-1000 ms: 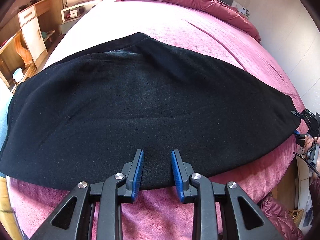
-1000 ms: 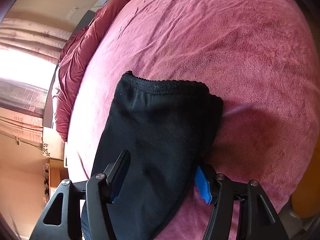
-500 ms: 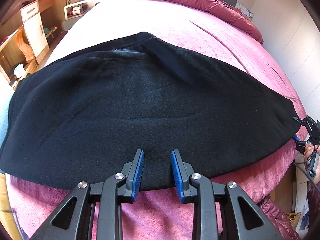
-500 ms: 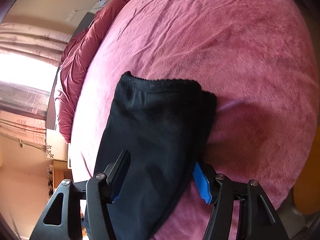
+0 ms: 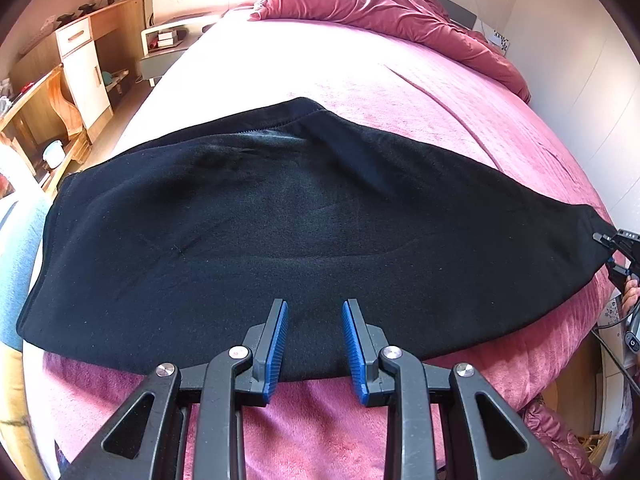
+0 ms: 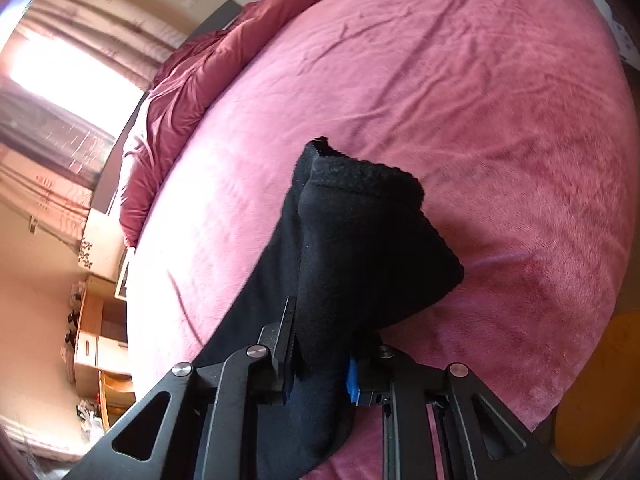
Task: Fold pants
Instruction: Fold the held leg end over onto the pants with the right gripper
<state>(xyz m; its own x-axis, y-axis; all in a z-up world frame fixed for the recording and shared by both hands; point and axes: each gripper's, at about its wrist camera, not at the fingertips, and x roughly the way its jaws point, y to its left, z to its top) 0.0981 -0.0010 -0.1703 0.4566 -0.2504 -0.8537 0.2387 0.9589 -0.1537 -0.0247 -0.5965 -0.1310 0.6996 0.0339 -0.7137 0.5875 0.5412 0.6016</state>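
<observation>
Right gripper [image 6: 316,344] clamps the pants [image 5: 280,232] cuff; left gripper [image 5: 314,340] jaws part-open, empty.
Lift the cuff high, carry it evenly toward the waistband.

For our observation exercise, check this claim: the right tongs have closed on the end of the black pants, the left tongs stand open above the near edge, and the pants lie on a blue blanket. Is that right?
Not quite. The blanket is pink, not blue, as the left wrist view shows. The rest holds: the right tongs have just been closing and grip the end of the black pants, and the left tongs stand open above the near edge.
</observation>
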